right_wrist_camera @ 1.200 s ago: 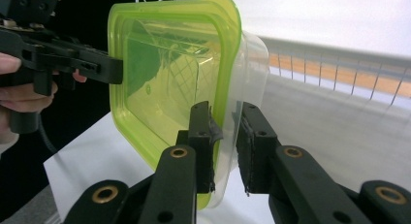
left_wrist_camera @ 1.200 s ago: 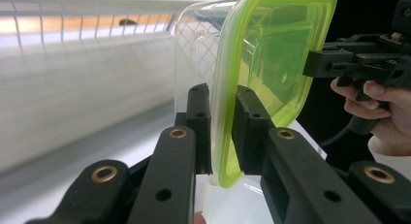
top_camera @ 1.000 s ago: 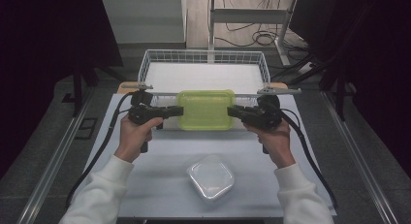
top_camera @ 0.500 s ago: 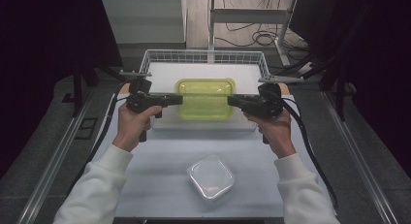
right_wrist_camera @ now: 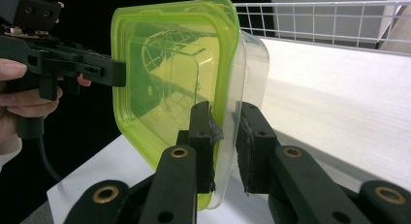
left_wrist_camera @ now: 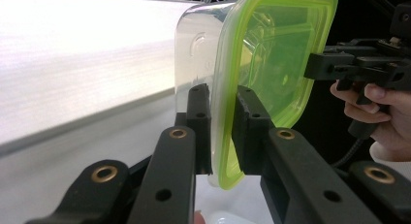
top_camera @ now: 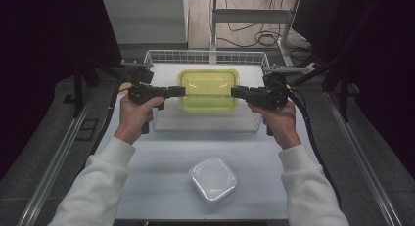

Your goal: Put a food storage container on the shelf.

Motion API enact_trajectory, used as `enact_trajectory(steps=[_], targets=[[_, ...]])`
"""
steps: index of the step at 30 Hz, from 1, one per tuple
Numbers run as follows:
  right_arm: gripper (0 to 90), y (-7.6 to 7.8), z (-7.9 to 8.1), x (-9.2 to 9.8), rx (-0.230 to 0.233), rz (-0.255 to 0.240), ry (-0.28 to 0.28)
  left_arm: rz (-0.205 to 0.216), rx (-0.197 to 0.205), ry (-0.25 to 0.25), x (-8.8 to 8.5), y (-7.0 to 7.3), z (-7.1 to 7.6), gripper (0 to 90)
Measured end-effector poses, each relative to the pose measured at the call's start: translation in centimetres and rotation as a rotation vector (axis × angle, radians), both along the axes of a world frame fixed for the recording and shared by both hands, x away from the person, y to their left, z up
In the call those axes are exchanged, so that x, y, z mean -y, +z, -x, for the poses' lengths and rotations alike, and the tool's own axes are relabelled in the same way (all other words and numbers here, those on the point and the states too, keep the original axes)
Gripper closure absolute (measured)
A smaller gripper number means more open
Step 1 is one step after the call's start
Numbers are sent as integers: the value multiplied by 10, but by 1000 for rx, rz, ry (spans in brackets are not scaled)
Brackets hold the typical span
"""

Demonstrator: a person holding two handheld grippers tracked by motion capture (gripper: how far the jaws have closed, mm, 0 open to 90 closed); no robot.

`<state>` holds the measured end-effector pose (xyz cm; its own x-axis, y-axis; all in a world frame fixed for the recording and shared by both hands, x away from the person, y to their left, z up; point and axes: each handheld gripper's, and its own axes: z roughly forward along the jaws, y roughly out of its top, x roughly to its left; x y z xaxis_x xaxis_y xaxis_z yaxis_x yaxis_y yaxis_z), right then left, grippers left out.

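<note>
Both claws, left claw [top_camera: 182,91] and right claw [top_camera: 233,92], clench the clear, green-lidded rounded-rectangular plastic container [top_camera: 207,90] above the wire basket [top_camera: 205,55].

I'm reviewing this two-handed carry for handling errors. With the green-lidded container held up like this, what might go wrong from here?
1. The container hangs over the wire basket, held by thin edge pinches alone: the left gripper and right gripper clamp opposite rims. If either slips, it would likely drop or swing.
2. Each pinch sits at the green lid's rim, so uneven pulling might pop the lid off.
</note>
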<state>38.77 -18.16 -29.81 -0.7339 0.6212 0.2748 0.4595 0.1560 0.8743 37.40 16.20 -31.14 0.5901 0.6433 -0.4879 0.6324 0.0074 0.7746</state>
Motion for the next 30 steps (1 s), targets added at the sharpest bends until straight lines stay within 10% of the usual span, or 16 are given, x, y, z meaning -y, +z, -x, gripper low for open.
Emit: enact_trajectory(steps=[30], targets=[[774,8,-77,0,-157,-53,-32,35,-125,-15,-4,6,-81,797]])
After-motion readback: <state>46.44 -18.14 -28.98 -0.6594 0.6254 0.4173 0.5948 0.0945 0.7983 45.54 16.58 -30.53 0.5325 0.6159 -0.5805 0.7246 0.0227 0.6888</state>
